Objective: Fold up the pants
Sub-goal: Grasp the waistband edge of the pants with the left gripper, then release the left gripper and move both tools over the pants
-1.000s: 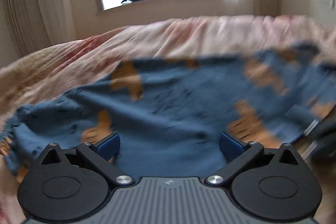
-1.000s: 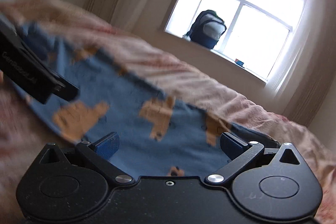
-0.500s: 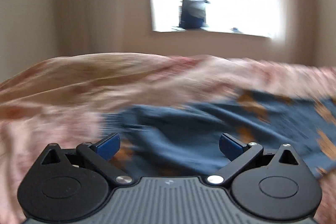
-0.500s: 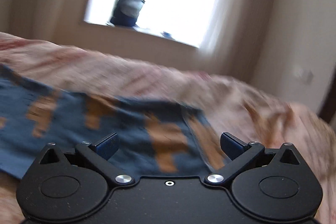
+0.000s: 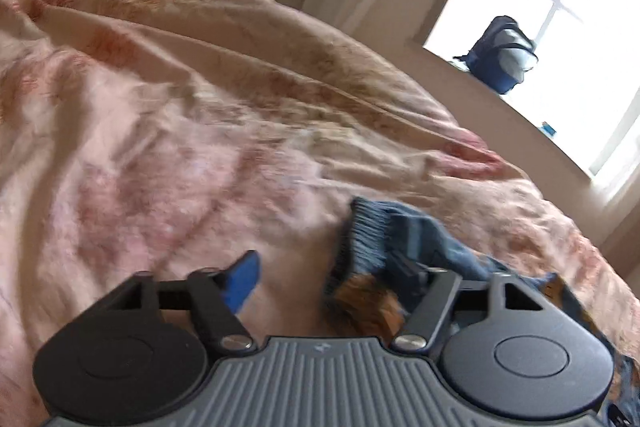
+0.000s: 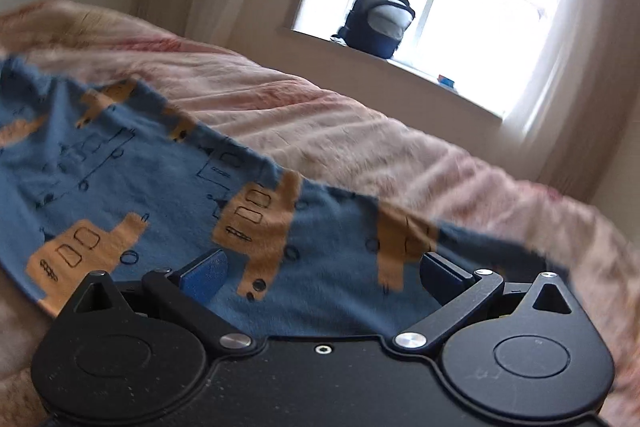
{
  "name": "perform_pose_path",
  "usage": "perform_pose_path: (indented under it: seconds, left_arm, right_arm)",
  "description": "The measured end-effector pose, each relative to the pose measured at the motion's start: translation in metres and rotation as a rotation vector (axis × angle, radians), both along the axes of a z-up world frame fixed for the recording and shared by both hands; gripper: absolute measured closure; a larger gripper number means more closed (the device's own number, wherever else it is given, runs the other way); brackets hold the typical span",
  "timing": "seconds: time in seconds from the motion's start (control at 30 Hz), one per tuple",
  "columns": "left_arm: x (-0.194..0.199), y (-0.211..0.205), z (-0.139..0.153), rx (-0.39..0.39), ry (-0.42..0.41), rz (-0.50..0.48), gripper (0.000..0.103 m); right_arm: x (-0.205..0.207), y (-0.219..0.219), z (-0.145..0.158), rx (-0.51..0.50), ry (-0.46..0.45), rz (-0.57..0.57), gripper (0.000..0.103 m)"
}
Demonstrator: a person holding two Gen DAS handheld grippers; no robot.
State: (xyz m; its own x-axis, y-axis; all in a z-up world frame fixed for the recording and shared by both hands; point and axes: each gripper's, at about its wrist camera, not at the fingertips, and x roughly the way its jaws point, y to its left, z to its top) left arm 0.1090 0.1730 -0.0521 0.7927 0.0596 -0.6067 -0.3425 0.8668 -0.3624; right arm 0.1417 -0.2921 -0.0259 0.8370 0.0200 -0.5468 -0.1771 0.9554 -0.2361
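Our left gripper had just been closing, its jaws partly drawn in around the ribbed cuff of the pants, though the pads did not yet pinch the cloth. Our right gripper stood wide open over the pants, which lay spread flat on the pink bedspread.
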Motion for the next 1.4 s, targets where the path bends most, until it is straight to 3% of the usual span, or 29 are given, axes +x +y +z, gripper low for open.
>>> perform_pose_path:
  seconds: [0.07,0.13,0.23,0.33,0.43,0.47,0.53,0.7,0.83,0.9,0.93,1.03,1.1,1.17,1.27,1.4]
  left_arm:
    - [0.003,-0.010,0.000,0.007,0.023,-0.015,0.034]
    - [0.008,-0.011,-0.007,-0.041,0.065,0.006,0.025]
    - [0.006,-0.006,-0.016,-0.120,0.062,0.056,0.022]
    - [0.009,-0.005,-0.019,-0.146,0.069,0.044,0.023]
    - [0.012,-0.009,-0.013,-0.140,0.066,0.043,0.071]
    - [0.011,-0.013,-0.010,-0.112,0.075,0.056,0.079]
    - [0.010,-0.023,0.000,-0.045,0.070,0.057,0.084]
    - [0.008,-0.051,0.020,0.213,0.066,0.034,0.086]
    - [0.017,-0.046,0.004,0.235,0.130,0.036,0.086]
    - [0.017,-0.045,-0.005,0.252,0.119,-0.009,0.083]
    - [0.014,-0.041,-0.005,0.234,0.108,-0.015,0.075]
    - [0.001,-0.024,0.003,0.158,0.069,0.050,0.031]
    - [-0.007,-0.021,0.014,0.203,0.022,0.108,0.026]
    - [-0.003,-0.025,0.025,0.278,-0.019,0.090,0.017]
    - [0.019,-0.052,0.040,0.391,-0.095,-0.077,0.013]
    - [0.051,-0.112,0.036,0.455,-0.155,-0.414,0.009]
  right_arm:
    - [0.004,-0.002,-0.004,0.009,0.005,-0.006,0.001]
    - [0.004,0.000,-0.006,0.008,0.006,-0.012,0.001]
    - [0.004,0.002,-0.008,0.012,0.009,-0.022,0.001]
    - [0.004,0.002,-0.008,0.018,0.013,-0.027,0.001]
    - [0.004,0.000,-0.007,0.026,0.019,-0.030,0.001]
    - [0.004,0.001,-0.007,0.026,0.019,-0.031,0.001]
    - [0.004,0.001,-0.007,0.025,0.019,-0.031,0.001]
    - [0.004,0.000,-0.008,0.038,0.026,-0.034,0.001]
    - [0.003,-0.004,-0.010,0.066,0.036,-0.037,0.001]
    - [0.004,-0.004,-0.010,0.068,0.039,-0.038,0.001]
    - [0.004,-0.004,-0.010,0.067,0.039,-0.038,0.001]
    - [0.004,-0.005,-0.010,0.071,0.040,-0.038,0.001]
    - [0.002,-0.005,-0.008,0.074,0.029,-0.037,0.001]
    - [-0.002,-0.001,-0.002,0.061,-0.007,-0.021,0.001]
    - [-0.003,0.017,0.015,0.037,-0.087,0.051,0.001]
    - [0.028,0.063,0.031,0.044,-0.112,0.243,0.001]
